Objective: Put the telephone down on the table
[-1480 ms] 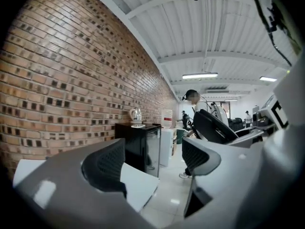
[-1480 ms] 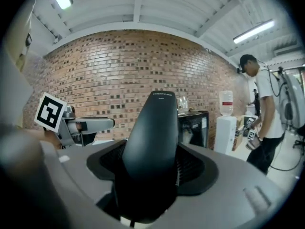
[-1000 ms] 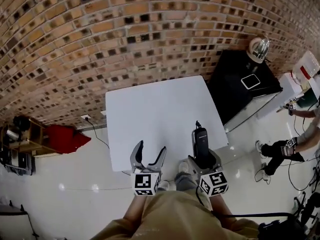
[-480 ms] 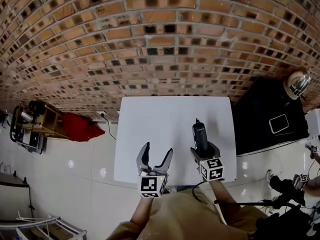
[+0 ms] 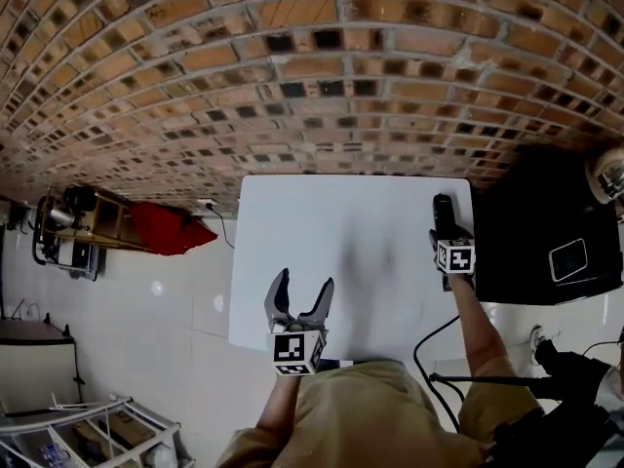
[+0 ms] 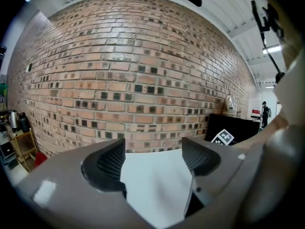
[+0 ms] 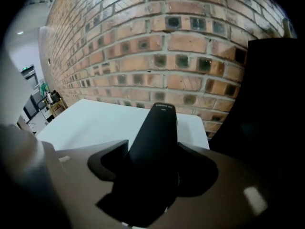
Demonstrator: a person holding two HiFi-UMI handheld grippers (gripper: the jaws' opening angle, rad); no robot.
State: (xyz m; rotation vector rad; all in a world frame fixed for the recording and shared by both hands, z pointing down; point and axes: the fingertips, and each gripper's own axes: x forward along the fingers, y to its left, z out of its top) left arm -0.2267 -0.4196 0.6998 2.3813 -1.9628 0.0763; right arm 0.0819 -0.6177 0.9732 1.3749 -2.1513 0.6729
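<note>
One black cordless telephone handset (image 5: 444, 214) (image 7: 158, 132) sits between the jaws of the right gripper (image 5: 446, 237) (image 7: 159, 165). The jaws are closing, and their dark pads press on the lower half of the handset from both sides. The upper end of the telephone sticks out past the fingertips, tilted forward and down. The handset hangs over the far right corner of the white rectangular table (image 5: 322, 222) (image 7: 90, 123), close to the right edge. Contact between handset and tabletop cannot be told from either view.

The left gripper (image 5: 303, 287) (image 6: 155, 159) is held over the near edge of the table, well apart from the right one. Its jaws stand wide apart with only bare white tabletop (image 6: 155, 190) between the ribbed pads, and it points level toward the wall.

Surroundings:
- A red-brown brick wall (image 5: 292, 66) (image 6: 133, 80) runs behind the table.
- A black glossy cabinet (image 5: 531, 213) stands just beside the table's right edge, with a flat dark tablet-like device (image 5: 567, 259) on top.
- A crumpled red cloth-like item (image 5: 171, 230) lies on the pale tiled floor (image 5: 146, 339) left of the table, next to a low wooden shelf (image 5: 83, 227).
</note>
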